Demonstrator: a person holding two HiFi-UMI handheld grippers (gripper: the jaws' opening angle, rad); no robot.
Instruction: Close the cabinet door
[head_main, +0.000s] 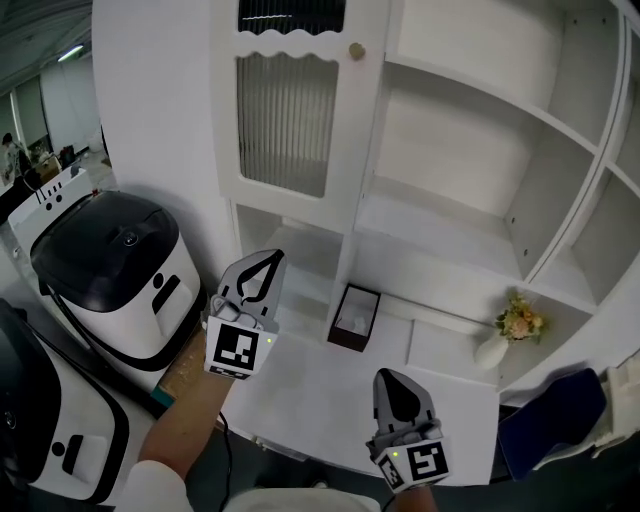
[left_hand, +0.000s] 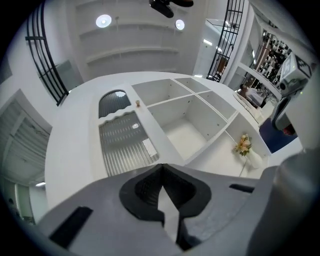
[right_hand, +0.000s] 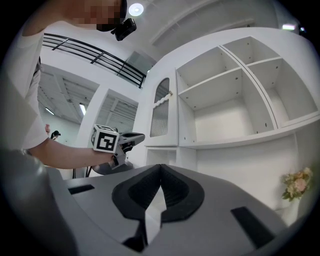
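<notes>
The white cabinet door (head_main: 285, 120) has a ribbed glass panel and a small round knob (head_main: 356, 50). It seems to lie flush with the cabinet front. The door shows in the left gripper view (left_hand: 122, 142) and, edge-on, in the right gripper view (right_hand: 160, 107). My left gripper (head_main: 272, 256) is below the door, in front of the open niche under it; it is shut with nothing in it (left_hand: 161, 166). My right gripper (head_main: 385, 375) hangs lower and to the right over the counter, shut and empty (right_hand: 160, 166). Neither one touches the door.
Open white shelves (head_main: 480, 150) fill the cabinet's right side. A small dark box (head_main: 355, 318) and a white vase of flowers (head_main: 510, 330) stand on the counter. A black-and-white appliance (head_main: 110, 270) sits at the left, and something blue (head_main: 555, 420) at the lower right.
</notes>
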